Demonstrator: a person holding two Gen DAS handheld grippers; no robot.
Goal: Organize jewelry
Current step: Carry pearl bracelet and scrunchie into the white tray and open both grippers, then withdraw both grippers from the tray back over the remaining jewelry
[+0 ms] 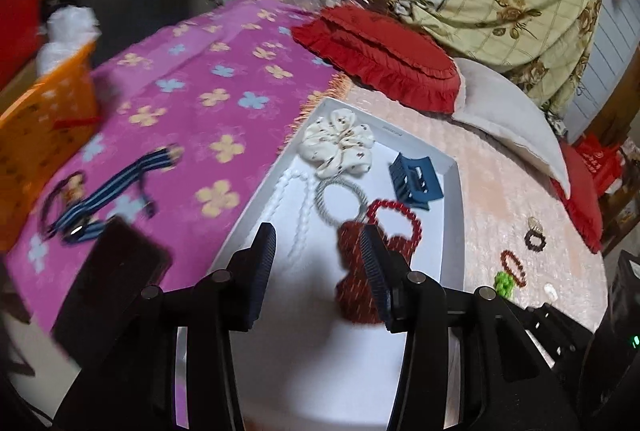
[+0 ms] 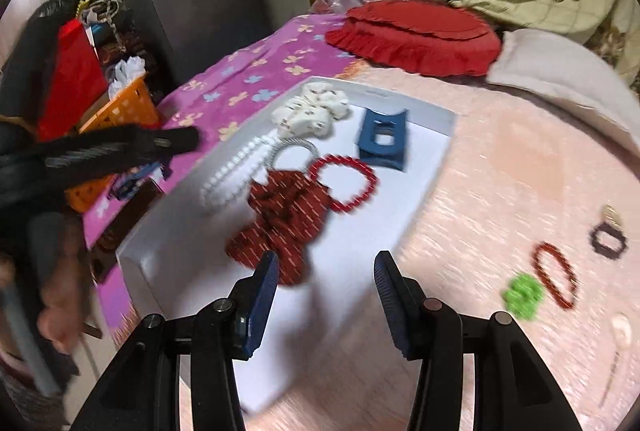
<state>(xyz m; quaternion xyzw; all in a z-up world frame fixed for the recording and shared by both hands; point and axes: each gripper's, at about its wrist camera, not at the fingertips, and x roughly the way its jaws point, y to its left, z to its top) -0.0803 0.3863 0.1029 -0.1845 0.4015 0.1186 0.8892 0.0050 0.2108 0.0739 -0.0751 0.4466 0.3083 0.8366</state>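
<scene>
A white tray lies on the bed. It holds a cream scrunchie, a white bead string, a grey hair tie, a blue claw clip, a red bead bracelet and a dark red scrunchie. My left gripper is open and empty above the tray. My right gripper is open and empty over the tray's near end. On the pink cover to the right lie a green piece, a red bracelet and a dark bracelet.
A striped blue hair band and a dark box lie on the purple flowered blanket. An orange basket stands at the left. A red frilled cushion and a white pillow lie behind the tray.
</scene>
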